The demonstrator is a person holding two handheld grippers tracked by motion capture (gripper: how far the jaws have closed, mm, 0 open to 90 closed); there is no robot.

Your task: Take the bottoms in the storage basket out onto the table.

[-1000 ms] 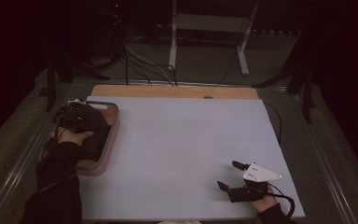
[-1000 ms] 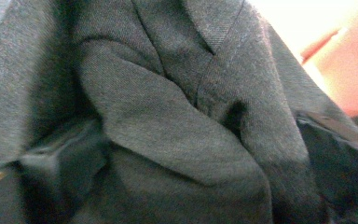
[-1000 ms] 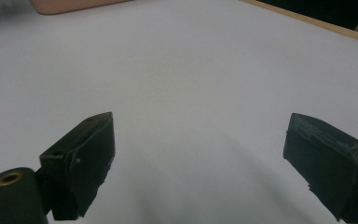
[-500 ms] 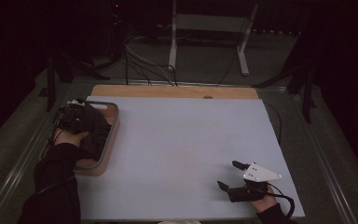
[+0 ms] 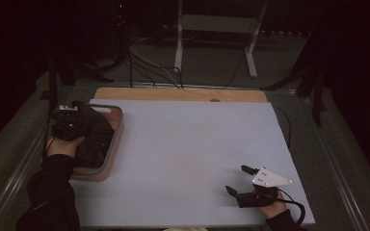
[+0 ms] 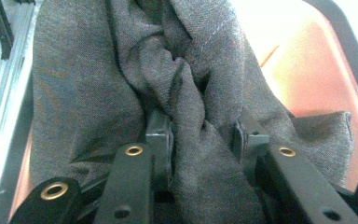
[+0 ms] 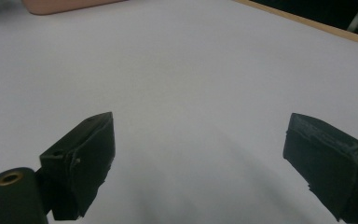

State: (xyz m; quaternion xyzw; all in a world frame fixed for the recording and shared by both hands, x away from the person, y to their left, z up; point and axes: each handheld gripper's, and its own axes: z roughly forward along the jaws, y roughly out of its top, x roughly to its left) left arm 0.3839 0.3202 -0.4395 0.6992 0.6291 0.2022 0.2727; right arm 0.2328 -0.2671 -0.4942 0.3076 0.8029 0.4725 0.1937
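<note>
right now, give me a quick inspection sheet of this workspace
surface: pale blue-white table top on a wooden board, bare in the middle
job's things: dark grey cloth bunched in a shallow salmon tray with a grey rim at the left edge
clutter: nothing seen
grippers: left gripper has just closed, pinching a fold of the cloth; right gripper open, low over bare table
cables: black cable trailing from right gripper; more on the floor behind
surroundings: dark room, white stand legs beyond the table

Overhead forward-down view, two close tool-mounted views
</note>
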